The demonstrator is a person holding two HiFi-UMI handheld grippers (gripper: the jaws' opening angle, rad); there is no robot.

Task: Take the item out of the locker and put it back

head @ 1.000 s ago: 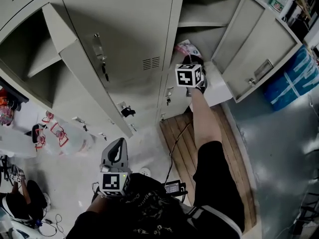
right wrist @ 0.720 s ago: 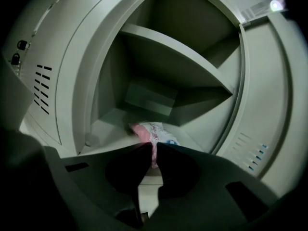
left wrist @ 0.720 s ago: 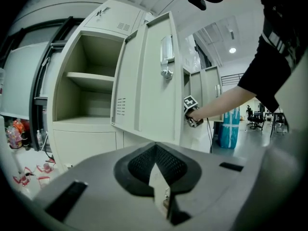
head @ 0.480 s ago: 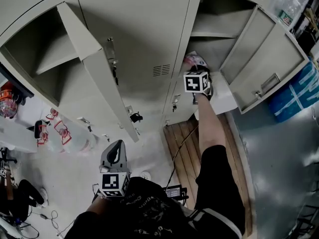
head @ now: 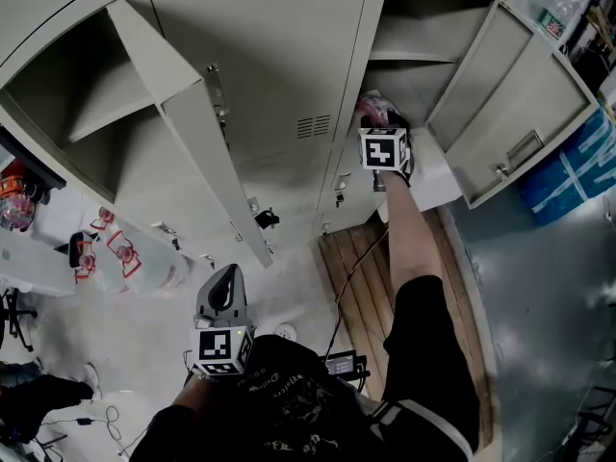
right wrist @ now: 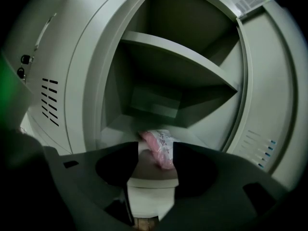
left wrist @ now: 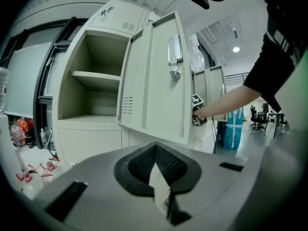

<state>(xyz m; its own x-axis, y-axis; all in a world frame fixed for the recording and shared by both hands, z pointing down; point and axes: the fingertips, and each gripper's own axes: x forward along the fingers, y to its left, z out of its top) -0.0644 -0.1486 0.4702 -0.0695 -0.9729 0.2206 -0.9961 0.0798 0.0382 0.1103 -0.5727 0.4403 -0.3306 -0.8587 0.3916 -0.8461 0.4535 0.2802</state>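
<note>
A pink packet lies on the floor of the open locker compartment; in the head view the packet shows just inside its mouth. My right gripper reaches into that mouth and its jaws are opening. The packet sits between them, close to the right jaw, and neither pad presses on it. From above, the right gripper is at arm's length under its marker cube. My left gripper hangs low near the person's body, away from the lockers. Its fingers meet with nothing in them.
The compartment's door swings out to the right, and a shelf crosses the compartment above the packet. Another locker door stands open at the left. A wooden pallet lies below, with plastic bags on the floor at left.
The head view has drifted, so the lockers sit lower in the picture. The right gripper stays at the locker mouth by the pink packet. The left gripper has not moved.
</note>
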